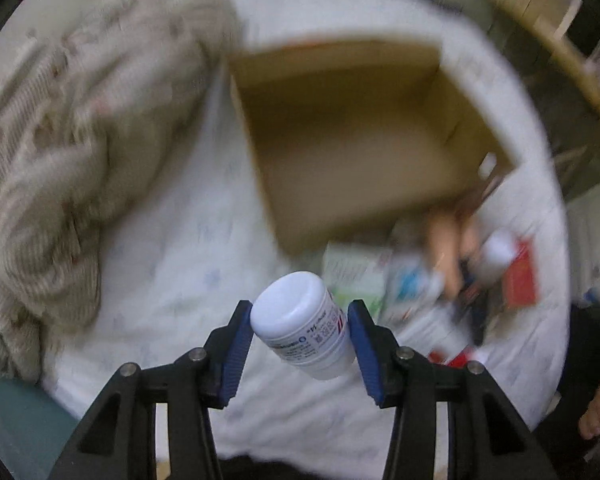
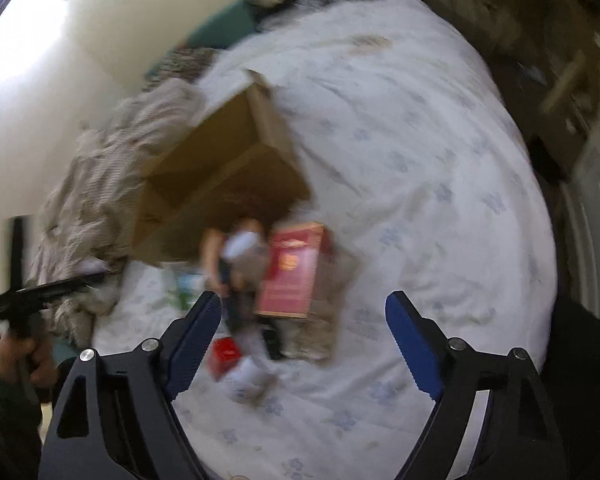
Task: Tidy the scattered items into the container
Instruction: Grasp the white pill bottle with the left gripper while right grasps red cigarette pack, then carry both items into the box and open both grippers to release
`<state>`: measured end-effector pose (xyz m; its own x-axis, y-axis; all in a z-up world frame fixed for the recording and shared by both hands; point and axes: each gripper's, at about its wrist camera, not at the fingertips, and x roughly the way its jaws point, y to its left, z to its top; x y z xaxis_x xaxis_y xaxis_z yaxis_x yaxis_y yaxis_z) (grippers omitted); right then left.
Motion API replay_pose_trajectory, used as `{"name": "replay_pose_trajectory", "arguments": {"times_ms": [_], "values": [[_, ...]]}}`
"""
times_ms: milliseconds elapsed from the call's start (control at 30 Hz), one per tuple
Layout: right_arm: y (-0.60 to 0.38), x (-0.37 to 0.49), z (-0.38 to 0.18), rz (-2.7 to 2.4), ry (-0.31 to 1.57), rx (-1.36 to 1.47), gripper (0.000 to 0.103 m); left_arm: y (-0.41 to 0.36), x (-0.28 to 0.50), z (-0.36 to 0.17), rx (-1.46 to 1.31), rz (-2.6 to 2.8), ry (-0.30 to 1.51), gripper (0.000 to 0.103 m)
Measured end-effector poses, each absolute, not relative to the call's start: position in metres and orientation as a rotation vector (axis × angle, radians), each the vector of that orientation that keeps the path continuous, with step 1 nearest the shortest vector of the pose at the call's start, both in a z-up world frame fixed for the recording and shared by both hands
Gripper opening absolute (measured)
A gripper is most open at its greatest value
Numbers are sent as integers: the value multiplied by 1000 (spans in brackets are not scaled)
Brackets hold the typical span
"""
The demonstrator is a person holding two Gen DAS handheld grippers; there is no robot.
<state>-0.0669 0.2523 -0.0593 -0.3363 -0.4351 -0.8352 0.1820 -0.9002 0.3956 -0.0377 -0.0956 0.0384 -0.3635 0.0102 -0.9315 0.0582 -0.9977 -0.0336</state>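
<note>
My left gripper (image 1: 300, 316) is shut on a white pill bottle (image 1: 300, 320) and holds it above the bed, short of the open cardboard box (image 1: 352, 136). The box looks empty inside and also shows in the right wrist view (image 2: 220, 176). My right gripper (image 2: 304, 308) is open and empty above a pile of scattered items: a red box (image 2: 294, 268), a small red box (image 2: 226, 354), a white bottle (image 2: 252, 376) and a green-and-white carton (image 1: 356, 276). The frames are blurred.
A beige knitted blanket (image 1: 60, 168) lies bunched left of the box. The bed has a white flowered sheet (image 2: 440, 200). A wooden shelf (image 1: 572, 52) stands beyond the bed's right side. The left hand and its gripper show at the right wrist view's left edge (image 2: 28, 304).
</note>
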Motion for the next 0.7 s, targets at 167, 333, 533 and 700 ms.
{"name": "replay_pose_trajectory", "arguments": {"times_ms": [167,333,533,700], "values": [[219,-63,-72,-2286,-69,1575,87,-91,-51,45,1566,-2693,206,48],[185,-65,-86,-2281,64,1607,87,-87,-52,26,1497,-2765,236,49],[146,-81,-118,-2278,232,1681,87,-99,-51,7,1480,-2799,323,49],[145,-89,-127,-2327,343,1676,78,-101,-47,10,1464,-2821,316,49]]}}
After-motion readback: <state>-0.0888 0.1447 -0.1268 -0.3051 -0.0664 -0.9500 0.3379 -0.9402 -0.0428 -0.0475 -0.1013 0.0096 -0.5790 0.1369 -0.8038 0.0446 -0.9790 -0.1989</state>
